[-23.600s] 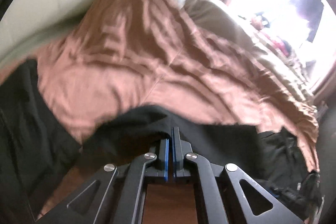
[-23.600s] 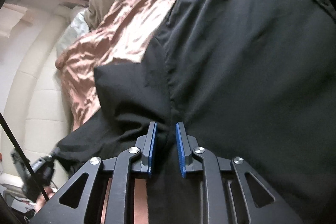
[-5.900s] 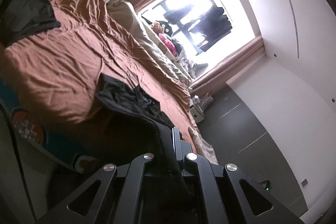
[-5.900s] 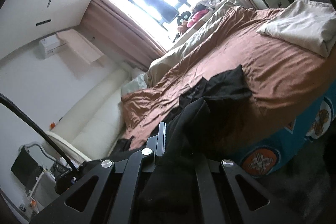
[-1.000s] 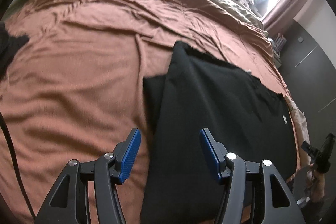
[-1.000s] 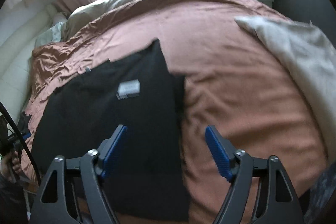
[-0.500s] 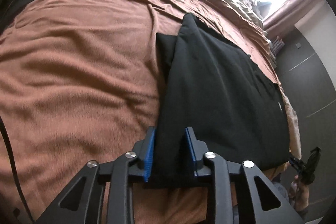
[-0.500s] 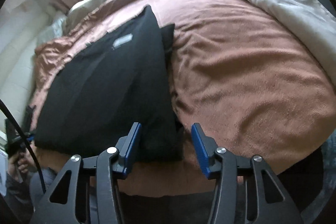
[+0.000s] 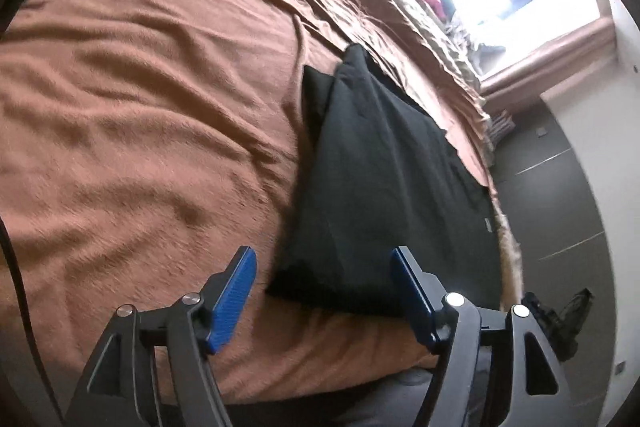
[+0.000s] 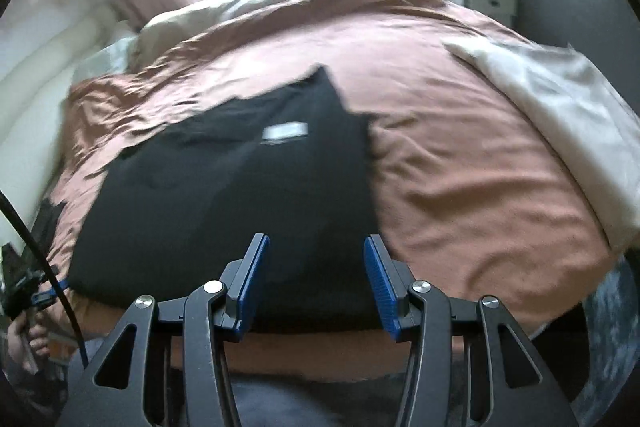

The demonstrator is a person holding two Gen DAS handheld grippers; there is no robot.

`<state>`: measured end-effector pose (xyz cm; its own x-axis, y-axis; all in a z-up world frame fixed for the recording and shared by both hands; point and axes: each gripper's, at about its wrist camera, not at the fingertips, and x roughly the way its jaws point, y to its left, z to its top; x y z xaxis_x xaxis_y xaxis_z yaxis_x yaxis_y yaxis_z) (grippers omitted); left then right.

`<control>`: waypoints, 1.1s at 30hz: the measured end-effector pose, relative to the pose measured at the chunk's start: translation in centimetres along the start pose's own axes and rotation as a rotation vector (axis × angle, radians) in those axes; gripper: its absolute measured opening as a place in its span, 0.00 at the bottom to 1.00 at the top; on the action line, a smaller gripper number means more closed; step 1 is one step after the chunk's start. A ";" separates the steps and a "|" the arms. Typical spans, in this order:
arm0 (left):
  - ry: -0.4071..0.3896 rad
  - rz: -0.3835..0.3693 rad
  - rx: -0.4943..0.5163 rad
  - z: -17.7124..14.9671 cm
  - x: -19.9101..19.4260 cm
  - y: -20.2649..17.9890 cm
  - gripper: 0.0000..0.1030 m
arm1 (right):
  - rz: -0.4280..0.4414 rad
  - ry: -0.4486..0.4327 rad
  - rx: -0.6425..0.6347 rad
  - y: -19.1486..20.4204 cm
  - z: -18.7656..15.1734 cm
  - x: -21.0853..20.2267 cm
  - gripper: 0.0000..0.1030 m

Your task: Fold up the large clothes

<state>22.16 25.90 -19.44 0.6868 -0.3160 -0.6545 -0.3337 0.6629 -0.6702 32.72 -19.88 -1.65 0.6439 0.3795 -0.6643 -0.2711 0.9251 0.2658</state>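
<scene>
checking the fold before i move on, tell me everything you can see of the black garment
The black garment is folded into a flat, roughly rectangular stack on the brown bedspread, near the bed's front edge. It looks like soft matte cloth with few wrinkles. A small pale label shows on top toward the far end. A lower layer peeks out along one side at the far corner. Neither gripper grips it: the left gripper is opening around its near corner, and the right gripper stands open above its near edge.
</scene>
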 end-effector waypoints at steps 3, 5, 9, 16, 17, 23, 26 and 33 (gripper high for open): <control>0.024 0.000 -0.026 -0.2 0.8 0.0 0.68 | 0.055 0.012 -0.047 3.2 0.2 0.3 0.45; 0.032 0.004 -0.040 -0.5 1.0 0.2 0.68 | 0.090 0.027 -0.073 5.3 -0.1 0.7 0.45; 0.026 -0.004 -0.069 -0.6 1.1 0.5 0.68 | 0.134 0.062 -0.135 8.8 -1.0 2.5 0.45; 0.015 -0.050 -0.118 -0.4 1.6 1.3 0.68 | 0.179 0.132 -0.205 13.4 -1.3 6.1 0.33; 0.013 -0.050 -0.118 -0.3 1.8 1.2 0.68 | 0.177 0.146 -0.215 14.0 -1.5 6.9 0.33; -0.005 -0.047 -0.122 -0.1 2.2 0.4 0.64 | 0.077 0.246 -0.249 15.5 -1.8 12.6 0.24; -0.015 -0.054 -0.133 -0.3 2.2 0.5 0.53 | 0.046 0.261 -0.238 15.5 -1.2 14.7 0.22; -0.046 -0.051 -0.154 -0.6 2.8 0.3 0.50 | -0.003 0.266 -0.213 16.8 1.5 19.3 0.22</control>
<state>23.66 24.79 -21.68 0.7330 -0.3134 -0.6038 -0.3901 0.5334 -0.7505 41.68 2.98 -9.02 0.4437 0.3348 -0.8313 -0.4307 0.8931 0.1298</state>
